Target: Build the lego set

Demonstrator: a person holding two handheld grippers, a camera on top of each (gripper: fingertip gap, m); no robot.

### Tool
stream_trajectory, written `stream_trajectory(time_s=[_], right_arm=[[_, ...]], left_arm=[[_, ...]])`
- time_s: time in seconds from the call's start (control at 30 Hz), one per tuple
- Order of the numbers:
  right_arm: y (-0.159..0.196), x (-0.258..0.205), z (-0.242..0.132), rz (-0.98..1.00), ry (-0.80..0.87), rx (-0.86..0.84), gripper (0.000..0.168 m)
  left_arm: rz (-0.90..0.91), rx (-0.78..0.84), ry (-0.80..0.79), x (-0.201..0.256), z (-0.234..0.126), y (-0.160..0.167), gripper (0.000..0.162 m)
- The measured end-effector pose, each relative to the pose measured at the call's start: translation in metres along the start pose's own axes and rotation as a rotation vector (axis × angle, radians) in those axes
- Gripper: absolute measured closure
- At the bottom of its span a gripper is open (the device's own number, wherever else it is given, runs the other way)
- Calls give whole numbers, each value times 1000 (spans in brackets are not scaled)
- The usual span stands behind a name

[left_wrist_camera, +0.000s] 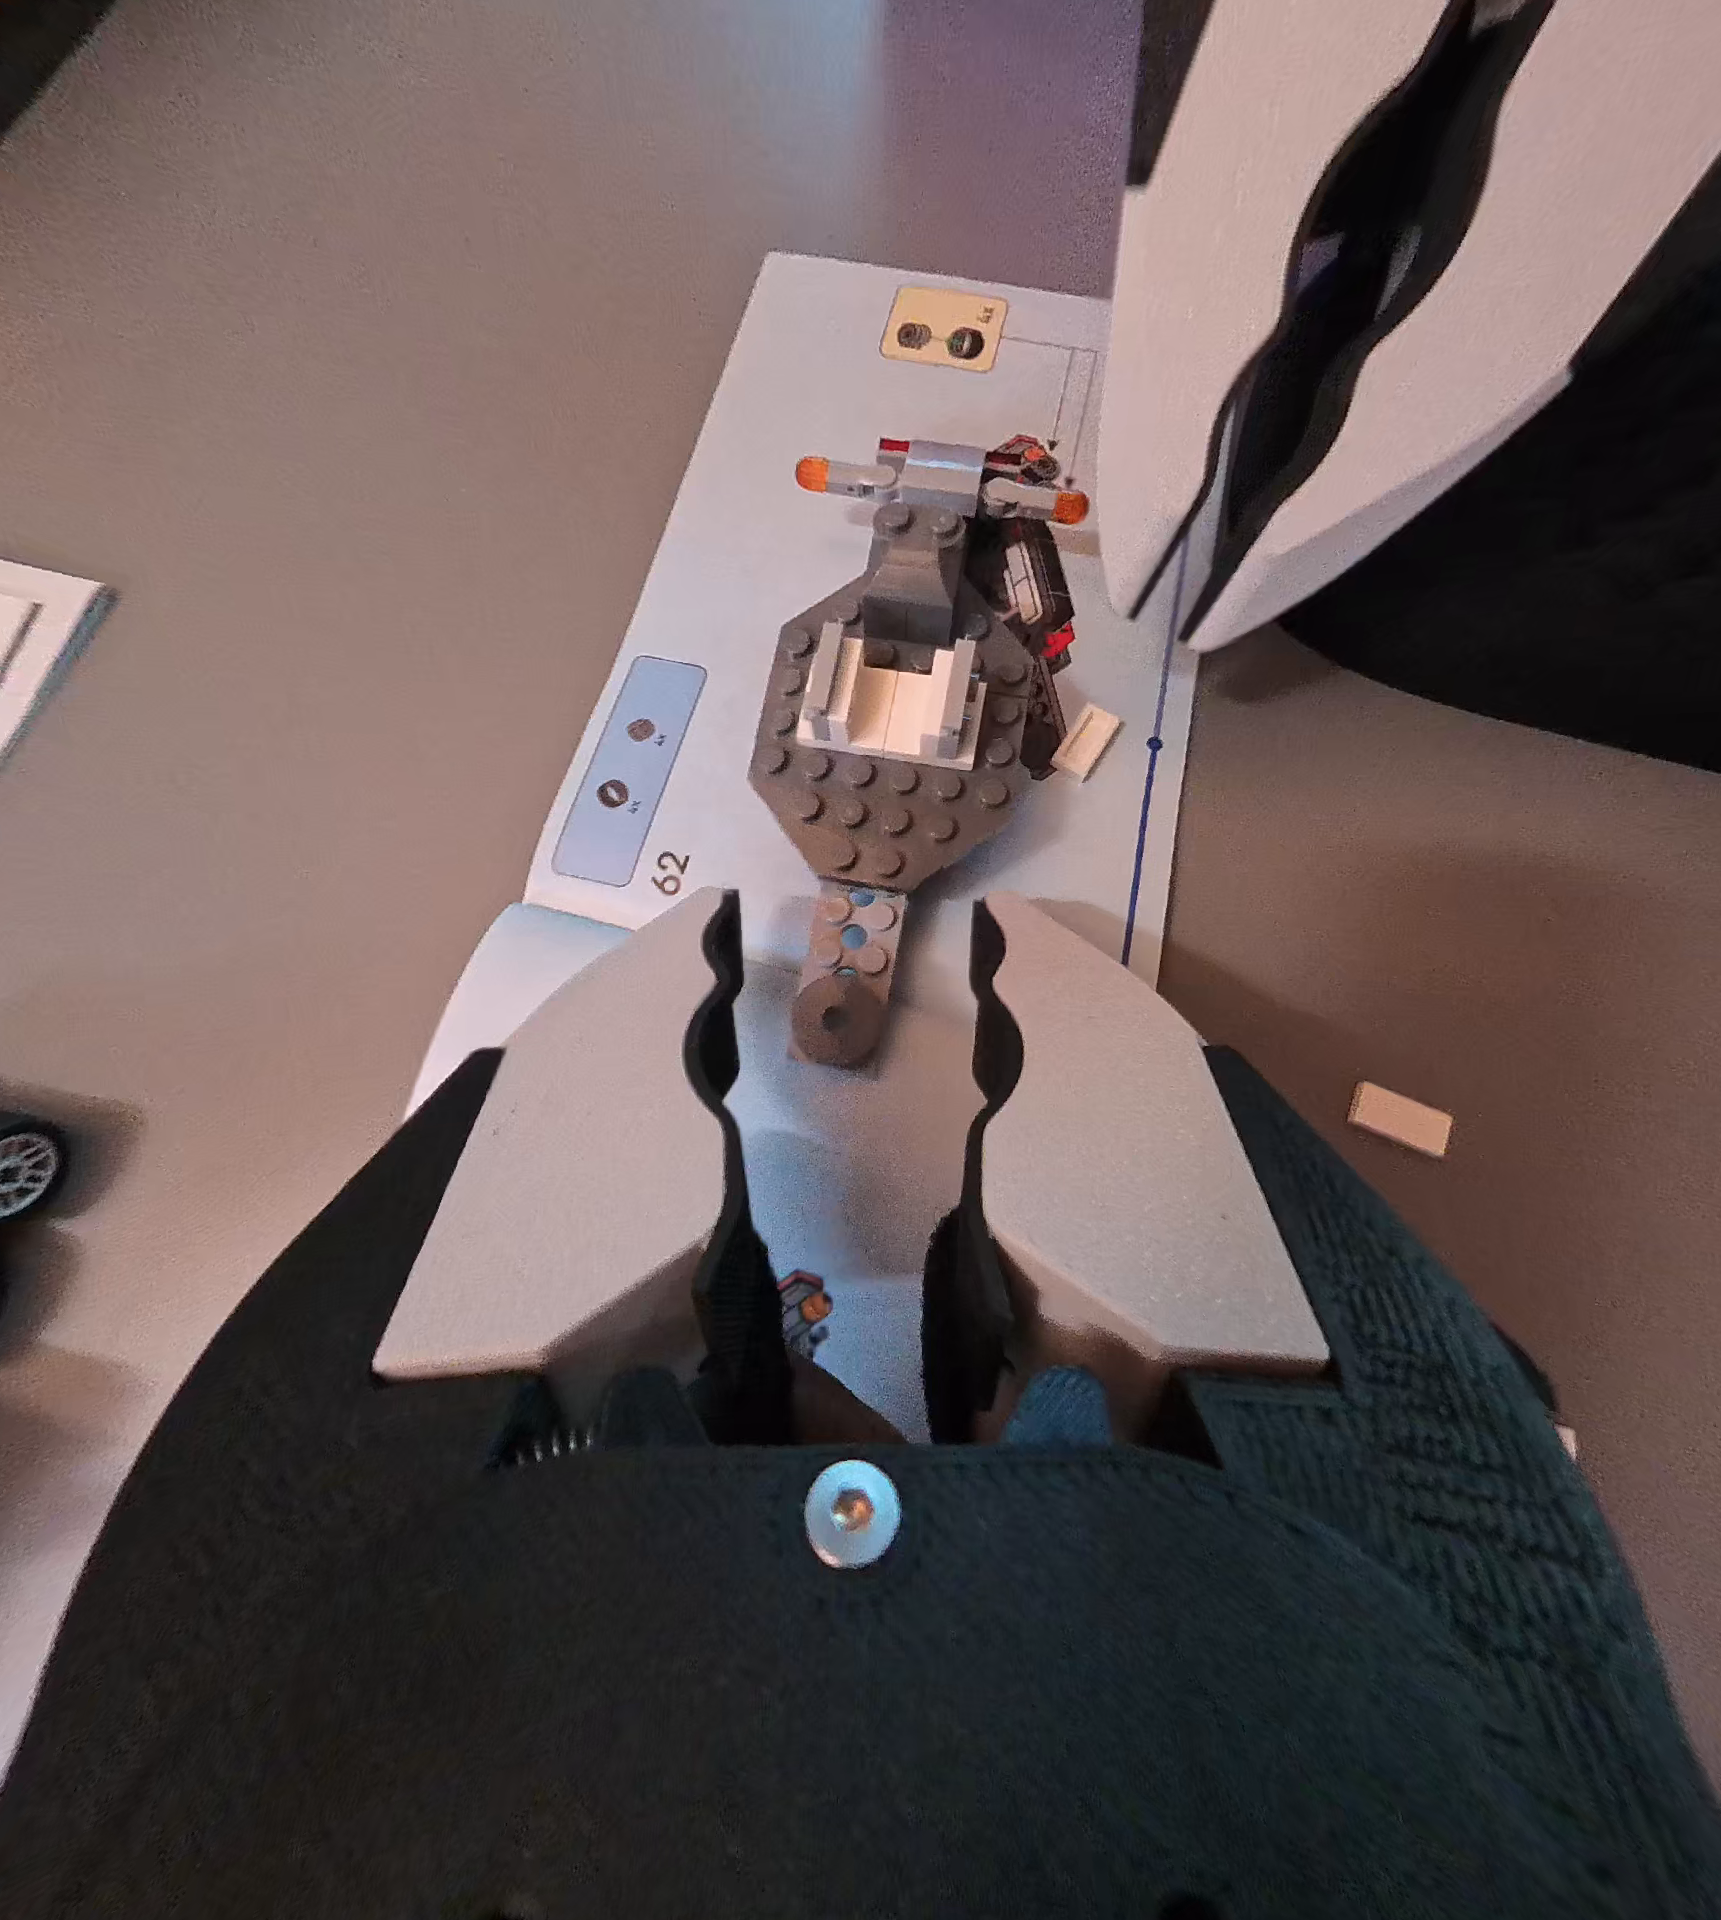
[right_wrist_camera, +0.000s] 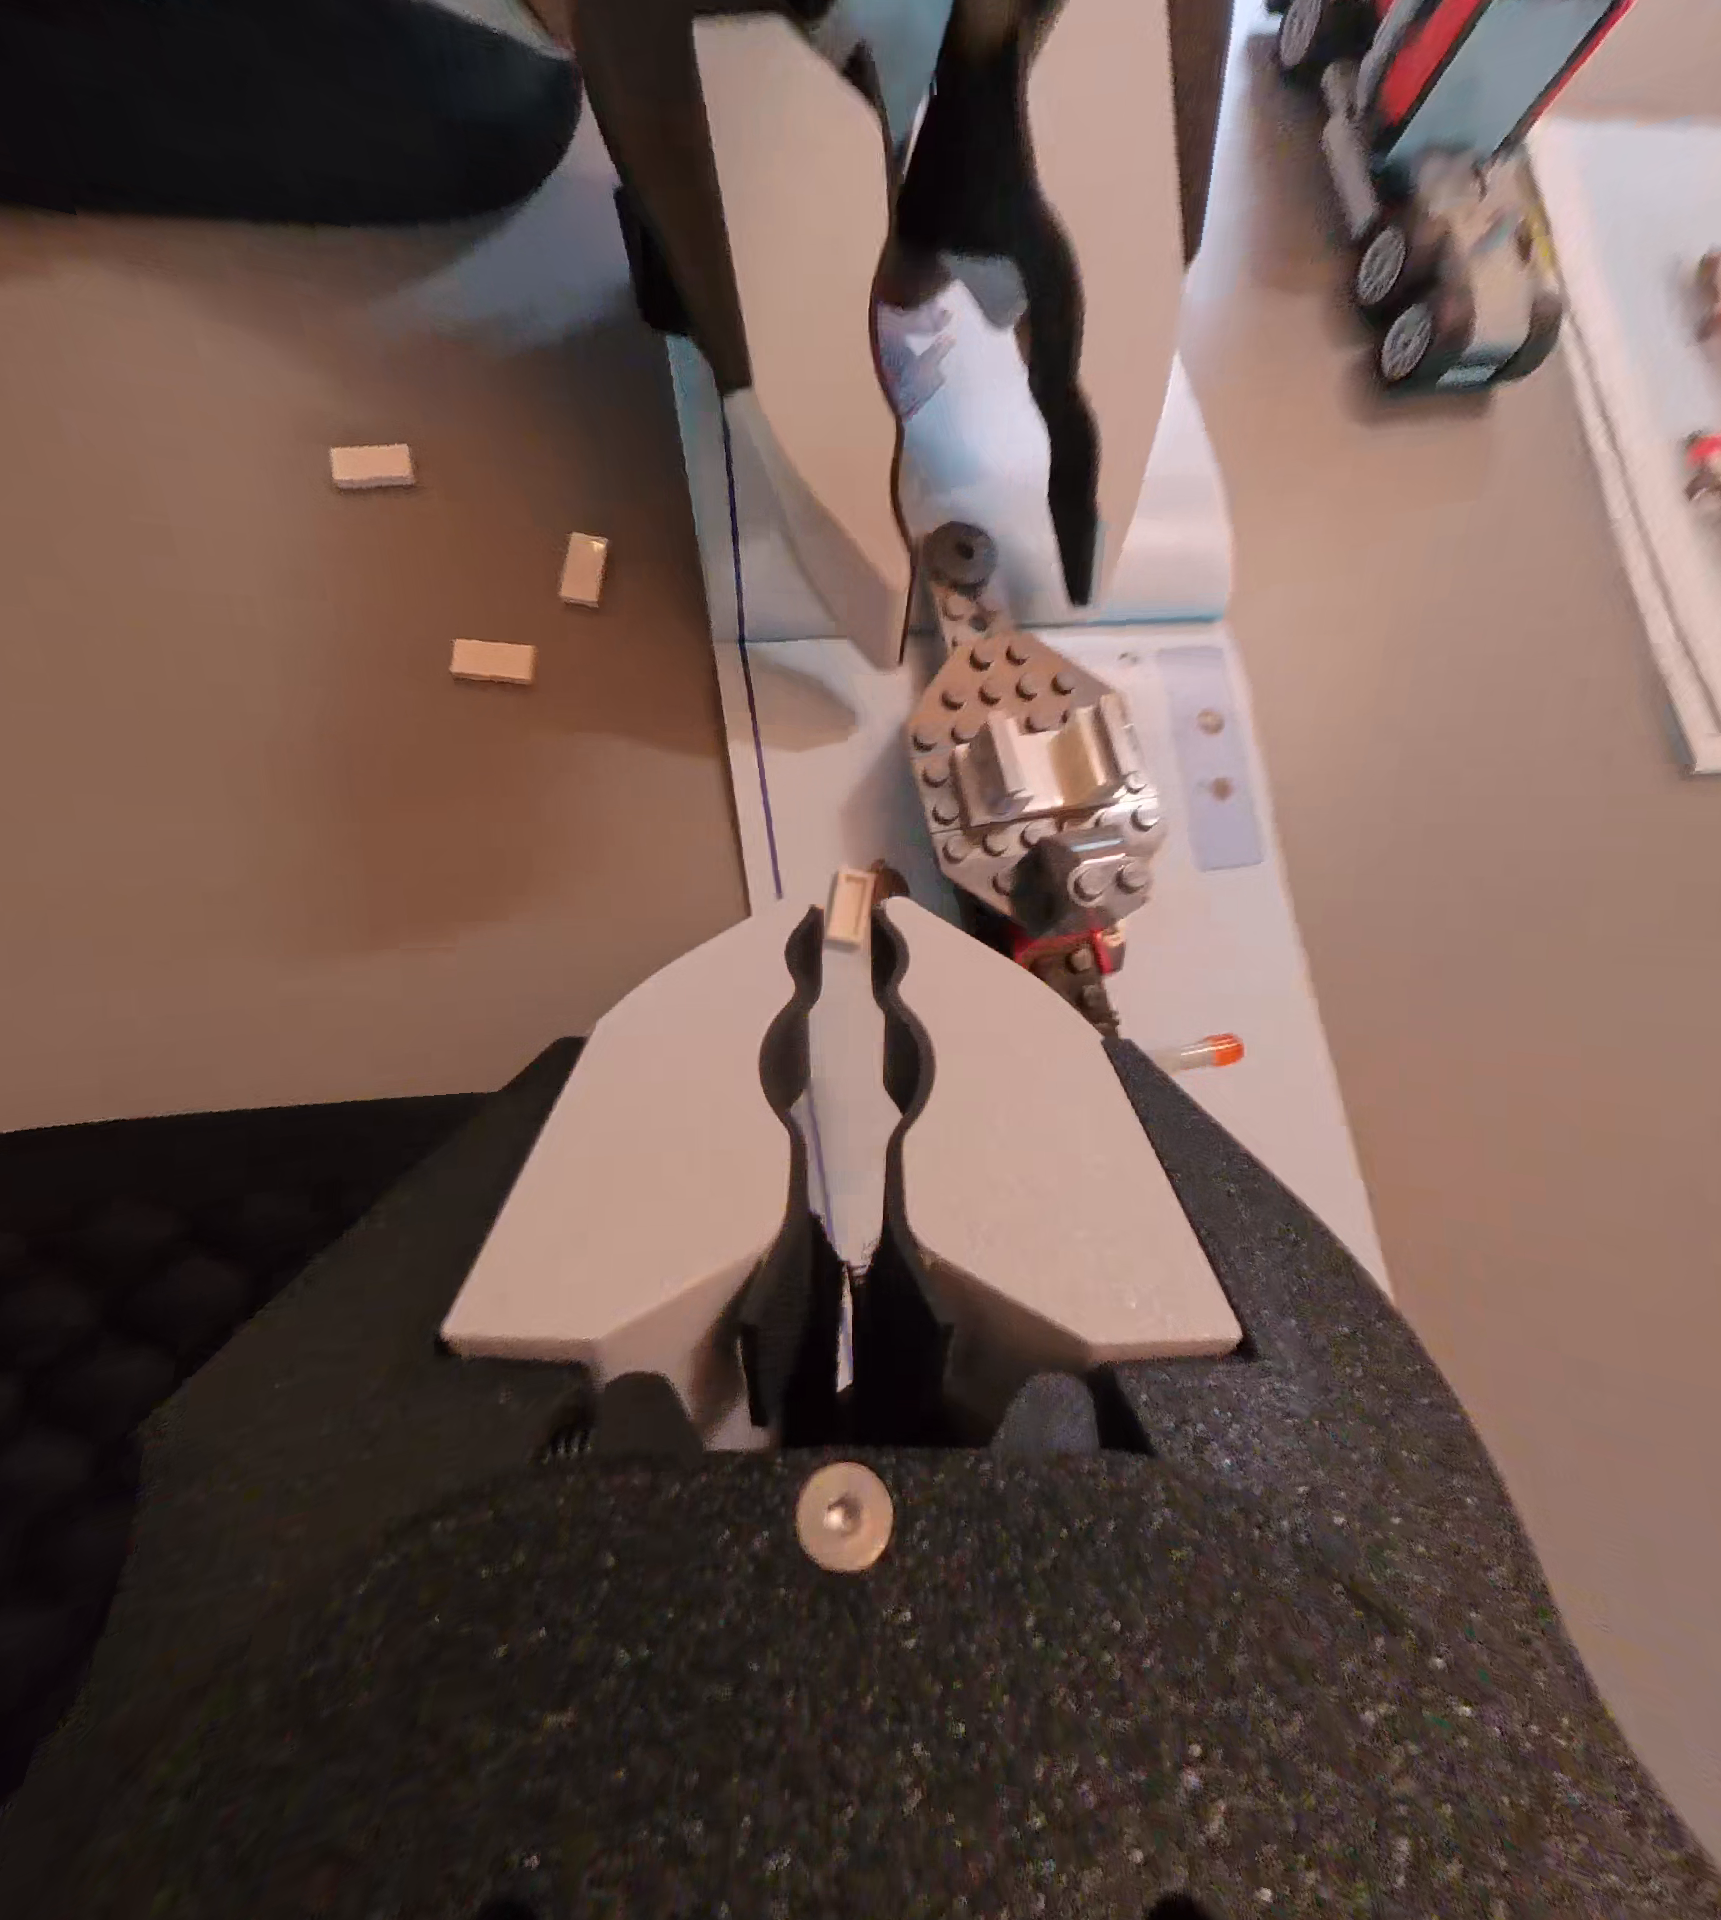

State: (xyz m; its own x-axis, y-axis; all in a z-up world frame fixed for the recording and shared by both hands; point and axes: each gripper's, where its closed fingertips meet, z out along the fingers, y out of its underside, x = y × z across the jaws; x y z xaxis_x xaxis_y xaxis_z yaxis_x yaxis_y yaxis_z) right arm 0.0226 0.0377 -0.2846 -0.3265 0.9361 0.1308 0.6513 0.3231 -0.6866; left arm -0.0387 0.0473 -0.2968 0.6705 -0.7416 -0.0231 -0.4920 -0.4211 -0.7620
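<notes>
Left gripper [left_wrist_camera: 851, 914] is seen with jaws apart above the open instruction booklet [left_wrist_camera: 690, 582]. Grey lego model [left_wrist_camera: 887, 748] is laid on the page, its narrow tail end between the fingertips, contact unclear. One white tile [left_wrist_camera: 1088, 740] is seen beside the model, another [left_wrist_camera: 1399, 1117] on the tan table [left_wrist_camera: 368, 364]. Right gripper [left_wrist_camera: 1162, 623] is seen upper right.

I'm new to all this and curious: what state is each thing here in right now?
Left gripper: open, straddling the model's tail, not gripping.
Right gripper: slightly open, empty.
Lego model: partly built, lying on the booklet.
Instruction booklet: open.
White tile: loose beside the model.
Three tiles: loose on the table.
</notes>
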Motion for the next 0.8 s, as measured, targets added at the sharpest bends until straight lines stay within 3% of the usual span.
stream_trajectory(time_s=[0.2,0.4,0.5,0.6,0.8], right_arm=[[14,0,16,104,-18,-78,155],[16,-2,24,151,-62,-109,161],[5,-6,17,278,-157,-20,161],[-19,-14,0,430,-317,127,161],[-45,-28,-16,384,-422,201,160]], left_arm=[[12,115,-35,-2,-22,-11,120],[197,281,46,27,-34,-32,129],[352,304,76,45,-31,-35,135],[564,316,7,55,-29,-38,139],[664,347,21,68,-30,-44,148]])
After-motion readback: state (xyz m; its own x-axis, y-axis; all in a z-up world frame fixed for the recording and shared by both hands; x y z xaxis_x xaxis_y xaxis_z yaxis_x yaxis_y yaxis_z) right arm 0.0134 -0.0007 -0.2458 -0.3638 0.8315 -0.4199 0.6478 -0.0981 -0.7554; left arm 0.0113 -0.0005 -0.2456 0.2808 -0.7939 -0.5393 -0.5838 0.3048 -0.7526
